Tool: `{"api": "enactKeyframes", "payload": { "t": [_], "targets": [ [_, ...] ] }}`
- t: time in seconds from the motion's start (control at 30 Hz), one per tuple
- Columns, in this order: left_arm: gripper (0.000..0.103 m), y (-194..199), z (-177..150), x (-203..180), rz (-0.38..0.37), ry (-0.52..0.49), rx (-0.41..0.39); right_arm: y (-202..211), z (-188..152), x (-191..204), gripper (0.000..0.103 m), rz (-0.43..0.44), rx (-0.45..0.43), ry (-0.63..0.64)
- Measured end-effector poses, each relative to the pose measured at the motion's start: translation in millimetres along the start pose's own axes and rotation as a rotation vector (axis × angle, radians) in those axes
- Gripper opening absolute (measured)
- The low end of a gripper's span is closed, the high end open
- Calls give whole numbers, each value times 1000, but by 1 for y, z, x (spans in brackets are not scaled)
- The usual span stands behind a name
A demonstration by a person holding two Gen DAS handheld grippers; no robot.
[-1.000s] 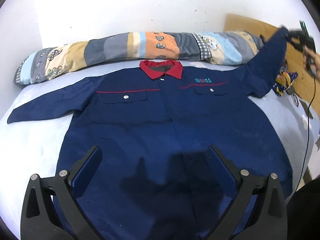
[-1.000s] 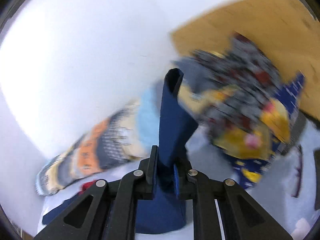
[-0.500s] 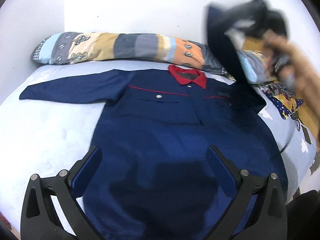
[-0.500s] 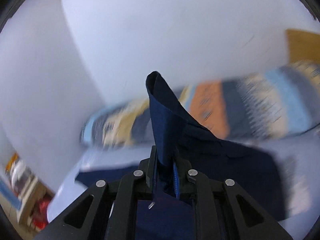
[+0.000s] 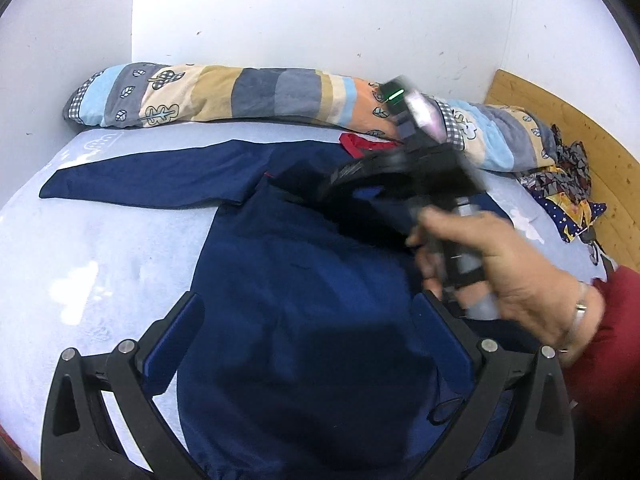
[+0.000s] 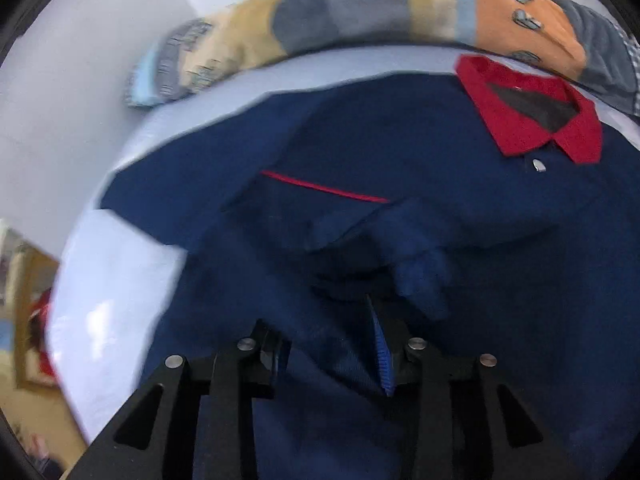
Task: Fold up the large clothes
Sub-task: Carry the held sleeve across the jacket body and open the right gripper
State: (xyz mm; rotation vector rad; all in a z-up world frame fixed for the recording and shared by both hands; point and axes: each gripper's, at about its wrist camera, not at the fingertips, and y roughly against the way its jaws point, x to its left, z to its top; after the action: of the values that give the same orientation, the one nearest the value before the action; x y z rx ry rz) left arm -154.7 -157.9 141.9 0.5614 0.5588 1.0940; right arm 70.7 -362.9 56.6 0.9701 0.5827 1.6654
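A navy work shirt [image 5: 280, 280] with a red collar [image 6: 520, 120] lies face up on the bed, its left sleeve [image 5: 152, 180] stretched out flat. My left gripper [image 5: 308, 304] hovers open above the shirt's lower part with nothing between its fingers. A hand [image 5: 500, 264] holds my right gripper [image 6: 328, 336] low over the chest. Its jaws are opening. The other sleeve's cuff [image 6: 420, 276] lies folded across the chest just ahead of the fingers, and loose cloth still sits between them without being pinched.
A long patchwork bolster [image 5: 260, 92] runs along the white wall at the head of the bed. A wooden board [image 5: 580, 132] and a crumpled patterned cloth [image 5: 568, 184] sit at the far right. Light blue sheet [image 5: 80, 260] shows left of the shirt.
My right gripper swung the raised sleeve from the far right across and down onto the chest, then parted its jaws. My left gripper shifted sideways at first and stayed open.
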Motion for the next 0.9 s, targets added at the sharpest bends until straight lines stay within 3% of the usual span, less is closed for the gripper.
{"api": "enactKeyframes", "payload": {
  "t": [0.07,0.1,0.13,0.2,0.23,0.3,0.37,0.5,0.67,0.73,0.8,0.9],
  "targets": [
    [103,0,0,-1,-2,5,4,30,0,-7,56,-14,-92,7],
    [103,-1,0,-1,-1,9,9,40,0,-16,74,-63,-131,-8],
    [103,-2,0,-2,-1,14,13,44,-2,-28,81,-125,-145,-18],
    [103,-3,0,-1,-2,30,22,36,-9,-48,81,-213,-90,-31],
    [103,-3,-1,-2,0,33,26,23,-16,-58,80,-225,-17,-41],
    [103,-4,-1,0,22,37,26,3,-39,-67,79,-164,124,-63],
    [103,-6,-1,3,34,49,30,13,-52,-53,79,-172,106,18],
    [103,-14,-1,15,37,109,61,66,-66,-40,75,-60,54,4],
    [103,-17,-4,31,36,181,93,163,-115,-16,81,-99,-152,91],
    [103,-18,-2,47,36,237,104,173,-129,-22,85,-81,-236,65],
    [103,-18,2,66,55,288,98,172,-136,-39,85,-54,-238,-29],
    [103,-25,16,115,80,406,105,161,-124,-61,76,3,-179,-107]
  ]
}}
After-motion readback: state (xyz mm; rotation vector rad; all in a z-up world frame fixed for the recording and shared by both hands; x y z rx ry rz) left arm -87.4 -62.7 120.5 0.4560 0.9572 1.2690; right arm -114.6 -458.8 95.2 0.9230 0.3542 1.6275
